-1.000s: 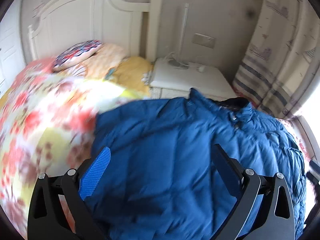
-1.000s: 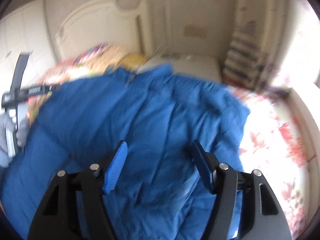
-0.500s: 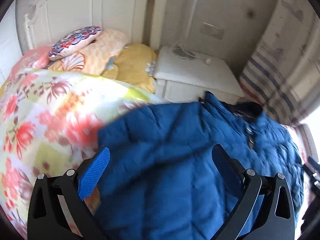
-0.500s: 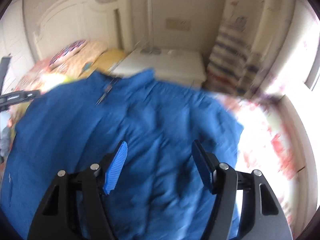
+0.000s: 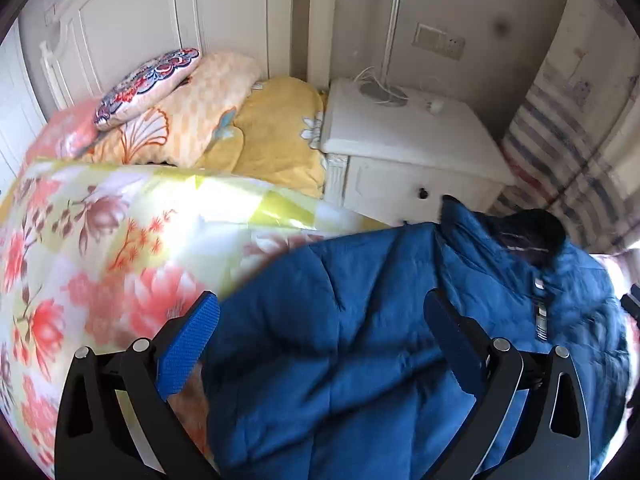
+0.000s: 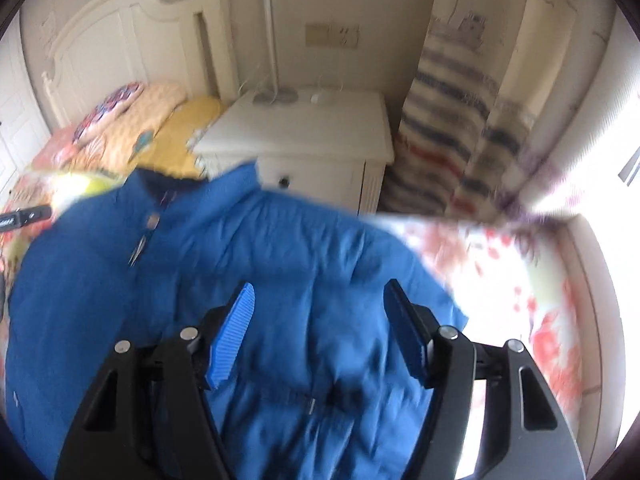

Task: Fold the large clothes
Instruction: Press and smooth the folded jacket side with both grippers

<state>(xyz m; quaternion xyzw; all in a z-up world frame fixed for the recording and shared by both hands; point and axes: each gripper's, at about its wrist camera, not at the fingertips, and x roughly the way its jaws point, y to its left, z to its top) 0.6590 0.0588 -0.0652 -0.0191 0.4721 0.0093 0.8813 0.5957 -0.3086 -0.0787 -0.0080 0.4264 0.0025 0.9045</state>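
Sunlight falls across a bed covered by a floral quilt of yellow, white and coral patches (image 5: pixel 100 248), with a cream panelled headboard (image 5: pixel 132 20) at its far end. Against that headboard lie a small pillow with a red and navy pattern (image 5: pixel 148 80), a peach checked blanket (image 5: pixel 192 120) under it, and a mustard yellow blanket (image 5: pixel 280 128) beside them. Just past the bed stands a white bedside cabinet (image 5: pixel 400 140) with a white lamp base and cable (image 5: pixel 380 90) on its top, and a striped curtain (image 6: pixel 452 128) hangs at the cabinet's other side.

Spread on the quilt in front of me is the quilted blue puffer jacket (image 5: pixel 340 340), front side up, its dark-lined collar (image 5: pixel 528 232) toward the cabinet and its zipper and snaps (image 6: pixel 144 236) running down the middle.

My left tongs (image 5: pixel 320 336) hang over the jacket's shoulder near its edge, the blue-padded fingers (image 5: pixel 188 344) standing wide apart and clamping nothing. My right tongs (image 6: pixel 316 328) hover over the other half of the jacket; their jaws are opening, the ribbed blue pads (image 6: pixel 232 336) are parted, and only the fabric lying below shows between them, not gripped. The right wrist view is blurred.
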